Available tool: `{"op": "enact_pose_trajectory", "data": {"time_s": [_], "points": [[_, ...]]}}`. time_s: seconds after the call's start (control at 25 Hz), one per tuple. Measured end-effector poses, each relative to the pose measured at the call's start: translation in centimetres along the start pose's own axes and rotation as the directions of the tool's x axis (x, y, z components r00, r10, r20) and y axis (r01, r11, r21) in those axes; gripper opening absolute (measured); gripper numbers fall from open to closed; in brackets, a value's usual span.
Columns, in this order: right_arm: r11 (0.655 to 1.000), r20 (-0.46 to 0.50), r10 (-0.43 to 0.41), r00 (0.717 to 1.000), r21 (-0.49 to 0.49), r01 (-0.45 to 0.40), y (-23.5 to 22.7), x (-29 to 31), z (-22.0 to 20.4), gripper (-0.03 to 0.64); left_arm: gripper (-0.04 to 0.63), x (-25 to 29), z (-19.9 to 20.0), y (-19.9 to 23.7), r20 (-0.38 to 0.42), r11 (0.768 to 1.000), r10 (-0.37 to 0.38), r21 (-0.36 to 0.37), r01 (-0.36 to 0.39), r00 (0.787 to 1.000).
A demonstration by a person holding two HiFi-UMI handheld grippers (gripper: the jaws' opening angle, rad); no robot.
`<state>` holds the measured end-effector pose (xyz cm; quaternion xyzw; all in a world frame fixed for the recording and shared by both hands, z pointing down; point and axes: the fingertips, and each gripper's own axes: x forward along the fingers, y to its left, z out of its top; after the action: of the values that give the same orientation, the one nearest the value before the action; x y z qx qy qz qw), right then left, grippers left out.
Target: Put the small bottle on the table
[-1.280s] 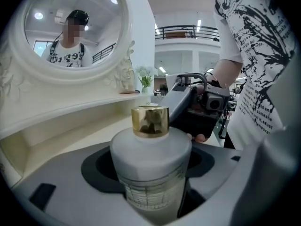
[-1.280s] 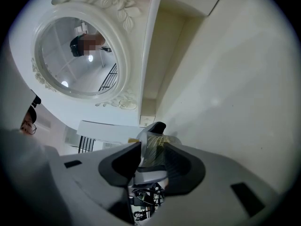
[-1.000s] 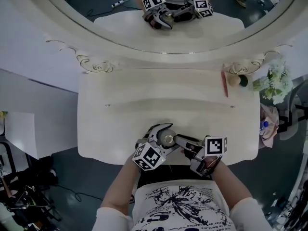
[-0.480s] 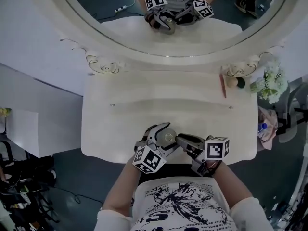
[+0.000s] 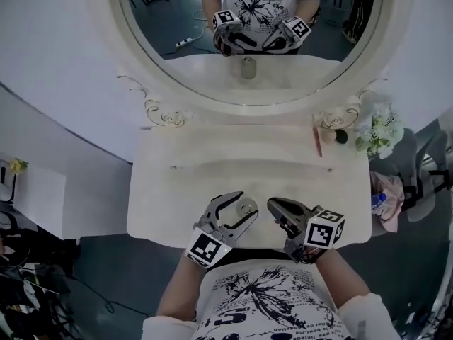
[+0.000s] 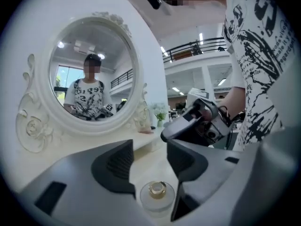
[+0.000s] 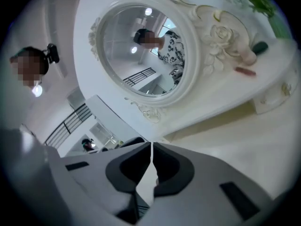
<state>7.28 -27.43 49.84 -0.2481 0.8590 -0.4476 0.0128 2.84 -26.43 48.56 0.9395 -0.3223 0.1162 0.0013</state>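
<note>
The small bottle (image 5: 245, 207), clear glass with a gold cap, stands upright on the white dressing table (image 5: 212, 172) near its front edge. My left gripper (image 5: 249, 202) reaches around it from the left. The bottle (image 6: 157, 194) sits deep between the jaws, which are closing, and the pads do not visibly press on it. My right gripper (image 5: 271, 203) is just right of the bottle and apart from it. Its jaws are shut with nothing between them, as the right gripper view (image 7: 151, 147) shows. From the left gripper view it (image 6: 165, 136) hovers beyond the bottle.
A large oval mirror (image 5: 248, 20) stands at the back and reflects the bottle and both grippers. At the back right lie a red pencil (image 5: 317, 142), a makeup brush (image 5: 333, 134) and white flowers (image 5: 379, 129). The table's front edge (image 5: 241, 243) runs under the grippers.
My right gripper has come off the bottle, drawn back to the right and shut. The left gripper's jaws have narrowed around the bottle. The head camera has tilted up.
</note>
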Motion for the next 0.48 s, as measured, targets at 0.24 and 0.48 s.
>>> {"op": "enact_pose_trajectory", "data": {"time_s": [0.24, 0.48], "points": [[0.946, 0.042, -0.096, 0.994, -0.306, 0.104, 1.3, -1.1, 1.2, 0.020, 0.039, -2.7, 3.8, 1.6, 0.099, 0.987, 0.159, -0.040, -0.156, 0.982], [0.785, 0.182, -0.197, 0.963, -0.559, 0.267, 2.2, -2.3, 3.2, 0.017, 0.020, -4.3, 4.2, 2.8, 0.068, 0.972, 0.220, -0.095, -0.213, 0.973]]}}
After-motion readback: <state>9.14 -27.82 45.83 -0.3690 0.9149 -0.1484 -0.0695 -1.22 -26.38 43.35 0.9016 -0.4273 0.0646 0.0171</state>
